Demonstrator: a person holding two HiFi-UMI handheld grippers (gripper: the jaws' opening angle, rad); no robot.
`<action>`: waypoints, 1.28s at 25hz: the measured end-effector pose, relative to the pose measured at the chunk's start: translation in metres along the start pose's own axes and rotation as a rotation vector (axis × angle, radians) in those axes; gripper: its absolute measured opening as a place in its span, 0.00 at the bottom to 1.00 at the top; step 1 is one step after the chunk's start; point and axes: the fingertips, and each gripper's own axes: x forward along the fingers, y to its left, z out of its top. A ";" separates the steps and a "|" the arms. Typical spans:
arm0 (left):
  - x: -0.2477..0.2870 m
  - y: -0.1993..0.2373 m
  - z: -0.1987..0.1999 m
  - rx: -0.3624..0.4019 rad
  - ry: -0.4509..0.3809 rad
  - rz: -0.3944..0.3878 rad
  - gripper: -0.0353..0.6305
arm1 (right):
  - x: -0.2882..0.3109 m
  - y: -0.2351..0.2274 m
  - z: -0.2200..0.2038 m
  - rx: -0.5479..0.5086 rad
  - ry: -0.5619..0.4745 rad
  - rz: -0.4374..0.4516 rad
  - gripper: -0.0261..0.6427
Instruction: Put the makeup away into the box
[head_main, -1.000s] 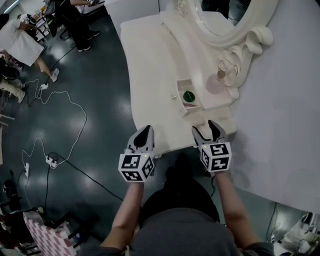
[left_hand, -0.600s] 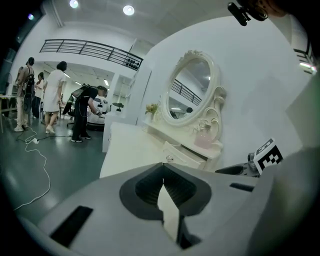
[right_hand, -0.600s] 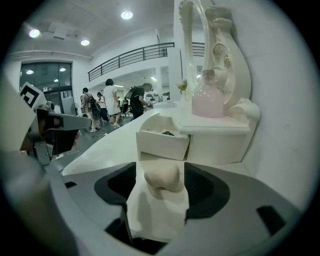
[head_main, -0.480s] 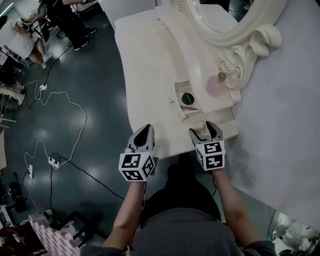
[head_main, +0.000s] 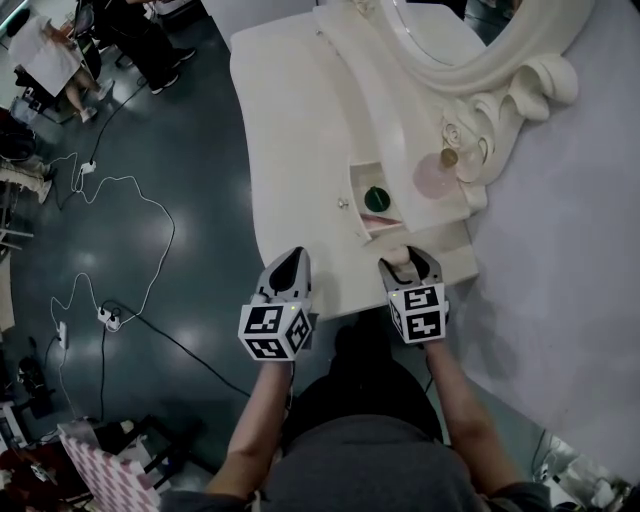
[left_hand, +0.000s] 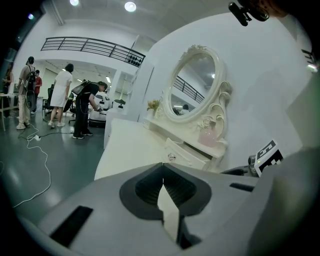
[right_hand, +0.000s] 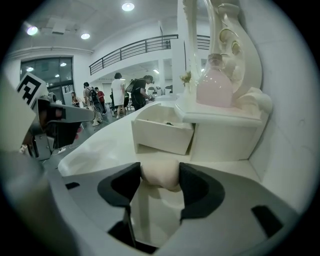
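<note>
The right hand-held gripper (head_main: 407, 259) points down at the near end of the white vanity counter (head_main: 290, 130), and its jaws are closing on a beige makeup sponge (right_hand: 161, 175). The rounded sponge fills the gap between the two dark pads and touches both. Whether it rests on the counter or hangs just above it cannot be told. The sponge sits just in front of the small open drawer (right_hand: 162, 136), which is pulled out from the low shelf unit under the mirror (head_main: 470, 45). Inside the drawer lie a round green item (head_main: 377, 198) and something pink (head_main: 381, 221) along its near edge – too small to name. On the shelf above the drawer stands a pink glass bottle (right_hand: 214, 86), close beside the carved foot of the ornate mirror frame. The left hand-held gripper (head_main: 290, 259) hovers over the counter's near edge, to the left of the right one and well apart from the drawer; its jaws are pressed together at the tips with nothing between them. Both forearms reach forward from the person at the bottom of the head view. Beyond the counter the dark glossy floor (head_main: 170, 120) carries a white cable (head_main: 150, 215) – and several people (left_hand: 62, 95) stand in the background.
</note>
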 end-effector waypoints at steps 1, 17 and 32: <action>0.000 0.000 0.000 -0.001 0.001 0.002 0.06 | 0.000 0.000 0.000 -0.002 0.000 0.001 0.41; -0.007 0.001 0.007 0.006 -0.024 0.010 0.06 | -0.026 0.006 0.021 0.040 -0.094 0.016 0.38; -0.022 -0.001 0.024 0.019 -0.083 0.014 0.06 | -0.061 0.019 0.079 -0.010 -0.255 0.031 0.38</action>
